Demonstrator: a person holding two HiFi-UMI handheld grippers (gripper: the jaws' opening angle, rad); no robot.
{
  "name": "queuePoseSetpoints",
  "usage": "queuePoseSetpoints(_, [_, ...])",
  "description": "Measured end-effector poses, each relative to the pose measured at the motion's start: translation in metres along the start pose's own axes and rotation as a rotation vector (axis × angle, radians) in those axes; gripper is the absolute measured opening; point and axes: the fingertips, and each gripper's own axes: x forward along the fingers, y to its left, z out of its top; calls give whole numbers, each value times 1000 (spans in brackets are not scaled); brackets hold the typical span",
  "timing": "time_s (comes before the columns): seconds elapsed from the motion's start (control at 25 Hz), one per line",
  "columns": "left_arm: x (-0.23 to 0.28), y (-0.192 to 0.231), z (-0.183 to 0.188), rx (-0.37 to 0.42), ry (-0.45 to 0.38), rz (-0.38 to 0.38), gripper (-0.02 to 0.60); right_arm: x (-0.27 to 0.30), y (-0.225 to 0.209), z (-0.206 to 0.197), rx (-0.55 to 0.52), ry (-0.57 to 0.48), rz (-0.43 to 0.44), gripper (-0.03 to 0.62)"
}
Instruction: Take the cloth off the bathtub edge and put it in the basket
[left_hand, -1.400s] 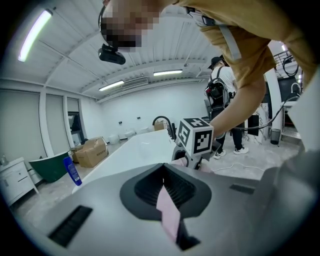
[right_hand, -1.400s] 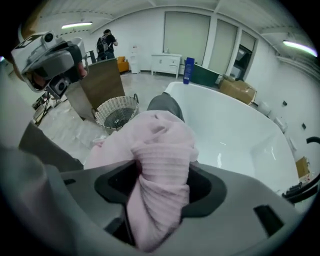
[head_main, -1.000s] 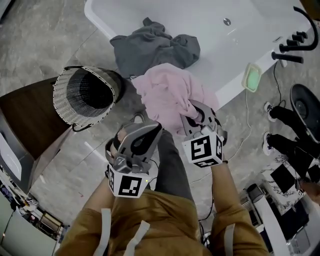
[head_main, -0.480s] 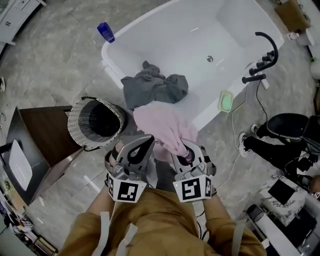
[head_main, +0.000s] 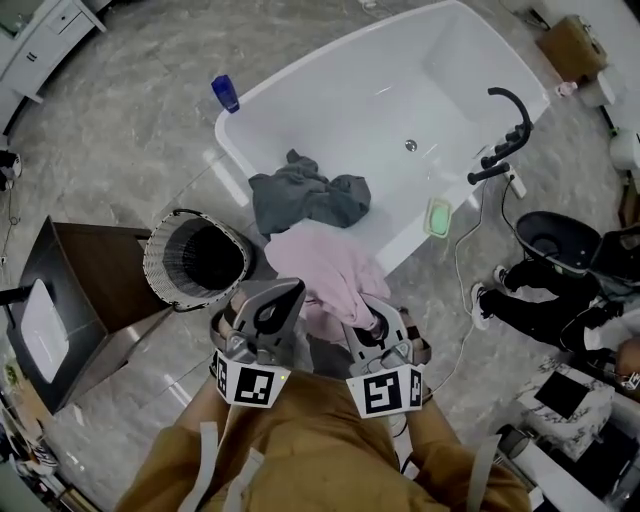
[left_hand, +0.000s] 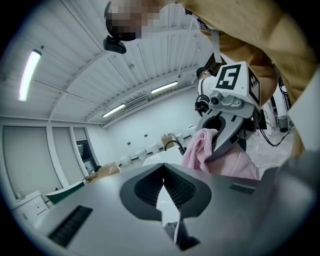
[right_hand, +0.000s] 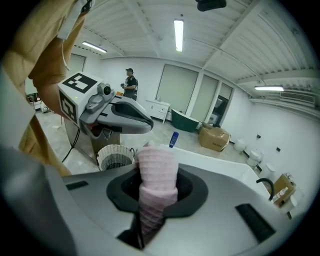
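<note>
A pink cloth (head_main: 328, 272) hangs from my right gripper (head_main: 370, 325), which is shut on a bunched fold of it (right_hand: 157, 167). The cloth hangs clear of the white bathtub's rim (head_main: 232, 155). A grey cloth (head_main: 305, 198) lies draped over that rim just beyond. The woven basket (head_main: 195, 262) stands on the floor to the left of both cloths, its mouth showing dark. My left gripper (head_main: 265, 310) is level with the right one, jaws together, and I see nothing between them (left_hand: 162, 185). From the left gripper view the right gripper (left_hand: 220, 145) shows with pink cloth (left_hand: 197, 150) in it.
A dark cabinet (head_main: 90, 290) stands left of the basket (right_hand: 116, 156). A blue bottle (head_main: 226, 92) sits beyond the tub's far end. On the tub's right rim are a green soap dish (head_main: 437, 216) and a black tap (head_main: 510, 125). Someone's black shoes (head_main: 530, 290) and cables lie at the right.
Both grippers have risen and drawn back toward my body. The pink cloth has come up with the right gripper, away from the grey cloth. More of the tub and floor is in view.
</note>
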Motion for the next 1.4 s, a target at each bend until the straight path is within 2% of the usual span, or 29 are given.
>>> queuePoseSetpoints(0.2, [-2, 1, 10, 8, 2, 23, 6, -10, -3, 12, 6, -29, 1, 74])
queuePoseSetpoints(0.36, [-17, 6, 12, 4, 35, 93, 6, -12, 2, 30, -24, -82, 48, 74])
queuePoseSetpoints(0.64, [-81, 33, 0, 3, 141, 330, 6, -1, 35, 75, -154, -197, 231, 74])
queuePoseSetpoints(0.84, [-162, 53, -23, -4, 221, 470, 6, 22, 84, 119, -260, -241, 344, 74])
queuePoseSetpoints(1.04, [-238, 68, -46, -29, 263, 605, 6, 37, 138, 164, -343, -274, 422, 74])
queuePoseSetpoints(1.2, [-281, 89, -58, -20, 271, 644, 6, 49, 176, 199, -371, -286, 442, 74])
queuePoseSetpoints(1.4, [-319, 121, -80, -43, 238, 659, 6, 72, 218, 228, -397, -264, 448, 74])
